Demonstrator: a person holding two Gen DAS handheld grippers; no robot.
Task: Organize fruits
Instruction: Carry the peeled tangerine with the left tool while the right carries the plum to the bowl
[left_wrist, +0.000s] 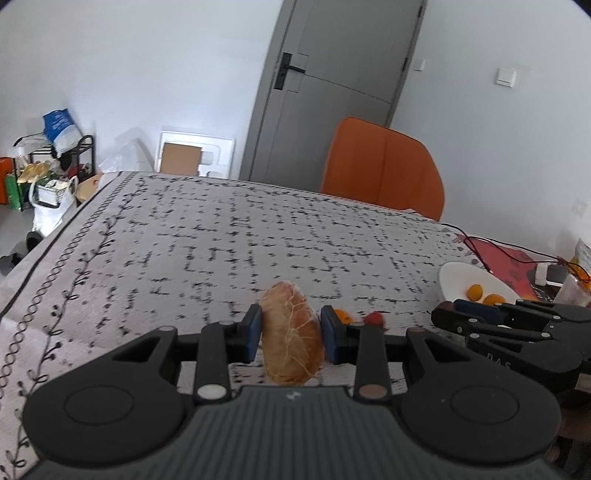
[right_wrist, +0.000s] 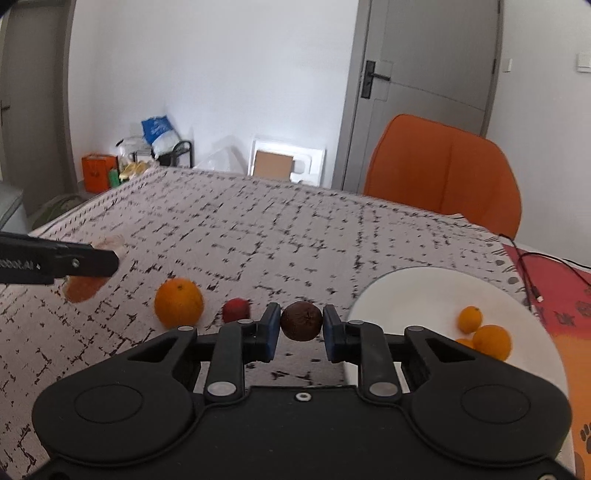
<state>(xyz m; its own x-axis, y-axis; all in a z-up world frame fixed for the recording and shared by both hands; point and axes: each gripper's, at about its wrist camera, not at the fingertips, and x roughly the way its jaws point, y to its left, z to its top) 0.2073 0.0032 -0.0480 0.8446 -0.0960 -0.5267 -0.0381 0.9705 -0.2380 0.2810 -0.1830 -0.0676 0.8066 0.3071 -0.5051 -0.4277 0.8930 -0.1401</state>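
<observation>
My left gripper (left_wrist: 291, 334) is shut on a peeled orange-pink citrus fruit (left_wrist: 291, 336) and holds it above the patterned tablecloth (left_wrist: 207, 236). My right gripper (right_wrist: 300, 328) is shut on a small dark brown round fruit (right_wrist: 300, 320), just left of the white plate (right_wrist: 417, 295). The plate holds a few small oranges (right_wrist: 491, 341). On the cloth lie a large orange (right_wrist: 178, 302) and a small red fruit (right_wrist: 235, 310). In the left wrist view the plate (left_wrist: 461, 275) is at the right, with the right gripper's body in front of it.
An orange chair (right_wrist: 443, 170) stands behind the table's far edge. A red mat with black cables (right_wrist: 554, 291) lies right of the plate. A phone and packets (left_wrist: 561, 277) sit at the far right. Bags and a rack (left_wrist: 55, 173) stand on the floor left of the table.
</observation>
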